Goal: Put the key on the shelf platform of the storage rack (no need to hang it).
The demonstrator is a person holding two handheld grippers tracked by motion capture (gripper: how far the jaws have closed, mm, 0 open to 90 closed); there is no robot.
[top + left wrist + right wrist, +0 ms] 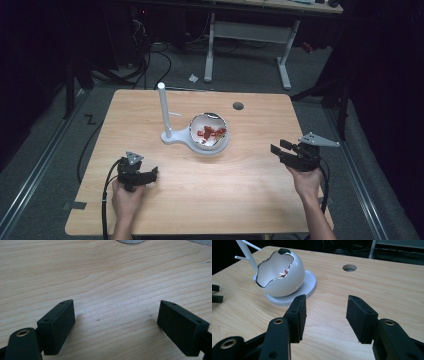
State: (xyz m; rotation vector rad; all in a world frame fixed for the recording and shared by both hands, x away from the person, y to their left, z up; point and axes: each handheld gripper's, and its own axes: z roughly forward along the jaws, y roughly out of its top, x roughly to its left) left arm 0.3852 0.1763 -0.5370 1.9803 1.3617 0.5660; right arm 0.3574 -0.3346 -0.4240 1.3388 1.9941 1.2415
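Note:
A white egg-shaped bowl (210, 133) with a jagged silver rim holds red pieces (211, 132) and sits on a white stand (176, 138) with an upright post (163, 107) near the table's middle. In the right gripper view the bowl (284, 277) lies ahead and to the left. My left gripper (154, 174) rests low at the front left, open, with bare wood between its jaws (116, 320). My right gripper (277, 149) hovers at the right side, open and empty (325, 312), pointing toward the bowl.
The wooden table (250, 175) has a round cable hole (238, 106) at the back right. A white desk frame (250, 45) and cables stand on the floor beyond. A cable (105, 200) trails from the left gripper off the front edge.

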